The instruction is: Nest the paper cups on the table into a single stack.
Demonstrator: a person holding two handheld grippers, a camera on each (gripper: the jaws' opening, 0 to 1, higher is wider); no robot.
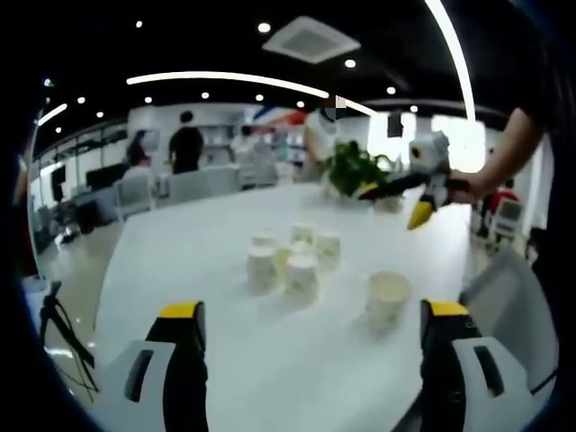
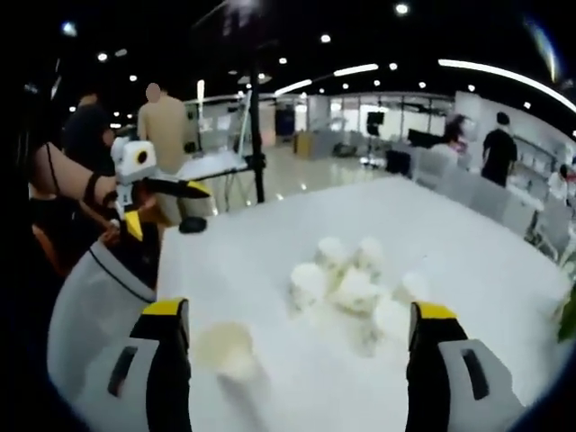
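**A:** Where do the grippers stand?

**B:** The left gripper point(image 1: 310, 333) has its yellow-tipped jaws spread wide above the white table point(image 1: 180, 261), nothing between them. The right gripper point(image 2: 301, 333) is the same: jaws far apart, empty, raised over the table point(image 2: 450, 225).

**A:** Does either appear in the other's view?

**B:** Yes. In the left gripper view the right gripper point(image 1: 396, 202) is held up at the far right by a hand point(image 1: 470, 186); its two yellow tips are well apart. In the right gripper view the left gripper point(image 2: 162, 205) shows at the left edge, gripped in a hand point(image 2: 101, 191), jaws also apart.

**A:** And the cups?

**B:** In the left gripper view one lone cup point(image 1: 388, 301) stands upright, mouth up, just inside the right jaw. Beyond it a cluster of cups point(image 1: 292, 259) sits near mid-table, close together; they look to be mouth down, though blur makes that unsure. In the right gripper view the lone cup point(image 2: 227, 349) stands near the left jaw, and the cluster point(image 2: 355, 281) lies ahead between the jaws, too blurred to count.

**A:** Beyond the table?

**B:** A green plant point(image 1: 353, 168) at the far end in the left gripper view, chairs point(image 1: 202, 183) along the edge, and people point(image 1: 186, 142) standing in the bright office behind. A grey chair point(image 2: 94, 306) sits at the table's near left corner in the right gripper view.
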